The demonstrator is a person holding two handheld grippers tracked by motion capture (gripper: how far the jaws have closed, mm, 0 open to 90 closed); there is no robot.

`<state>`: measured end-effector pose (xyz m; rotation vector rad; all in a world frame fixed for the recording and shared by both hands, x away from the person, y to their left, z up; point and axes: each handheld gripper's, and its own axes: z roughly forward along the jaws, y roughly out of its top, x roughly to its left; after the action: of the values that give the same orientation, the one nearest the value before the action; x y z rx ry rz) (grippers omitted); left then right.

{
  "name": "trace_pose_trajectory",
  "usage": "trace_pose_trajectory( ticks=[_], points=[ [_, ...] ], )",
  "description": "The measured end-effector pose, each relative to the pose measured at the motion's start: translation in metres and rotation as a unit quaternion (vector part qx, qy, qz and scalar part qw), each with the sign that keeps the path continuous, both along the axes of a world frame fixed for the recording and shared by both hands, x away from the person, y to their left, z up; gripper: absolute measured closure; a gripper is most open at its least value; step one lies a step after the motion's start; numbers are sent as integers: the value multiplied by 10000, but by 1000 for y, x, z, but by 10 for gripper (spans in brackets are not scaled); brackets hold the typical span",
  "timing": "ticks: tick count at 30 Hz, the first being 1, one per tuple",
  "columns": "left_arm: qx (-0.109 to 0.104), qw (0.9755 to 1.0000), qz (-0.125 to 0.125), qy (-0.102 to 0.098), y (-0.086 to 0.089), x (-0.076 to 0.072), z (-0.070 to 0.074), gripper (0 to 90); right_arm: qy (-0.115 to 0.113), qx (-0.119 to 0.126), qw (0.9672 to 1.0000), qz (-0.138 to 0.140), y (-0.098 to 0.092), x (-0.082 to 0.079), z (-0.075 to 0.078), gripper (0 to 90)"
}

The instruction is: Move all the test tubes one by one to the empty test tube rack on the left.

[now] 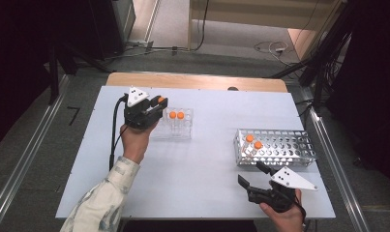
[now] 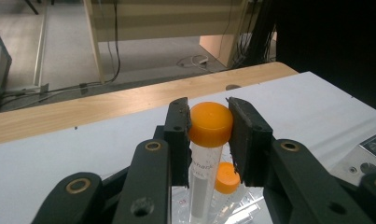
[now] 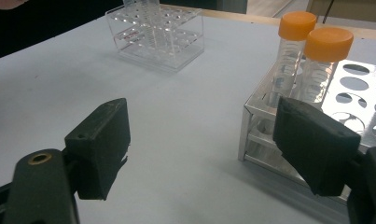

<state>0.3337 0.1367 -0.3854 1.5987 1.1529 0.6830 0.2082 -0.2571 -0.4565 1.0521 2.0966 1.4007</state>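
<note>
Though its printed label blurs, left fingers [image 2: 209,122] clamp the orange-capped tube [image 2: 210,125].

Clear rack [image 1: 179,126] sits left — metal rack [image 1: 275,147] right, on the table [image 1: 202,174].

A metal rack [image 1: 279,145] stands near the tabletop's [image 1: 202,164] right edge, with two orange-capped tubes [image 3: 311,60] upright in holes at its left end. A wooden strip [image 1: 197,81] runs along the tabletop's far edge. Cables [image 1: 275,47] lie on the floor beyond it, by a pale wooden cabinet [image 1: 260,12].
</note>
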Motion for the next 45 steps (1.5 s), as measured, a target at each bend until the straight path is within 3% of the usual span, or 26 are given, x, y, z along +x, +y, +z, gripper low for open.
trace_pose_trajectory(
  ticks=[11,27,37,45],
  points=[
    [130,9999,98,36,-2,5,-6,702,-19,-12,10000,-4,0,0,0,179],
    [292,9991,134,273,-7,8,-33,692,12,-43,10000,6,1,0,-1,181],
    [248,9991,113,313,-7,8,-33,617,2,-65,10000,6,1,0,-2,181],
    [116,9995,123,257,-3,0,-24,523,-5,-67,10000,-20,0,1,-1,181]
  ],
)
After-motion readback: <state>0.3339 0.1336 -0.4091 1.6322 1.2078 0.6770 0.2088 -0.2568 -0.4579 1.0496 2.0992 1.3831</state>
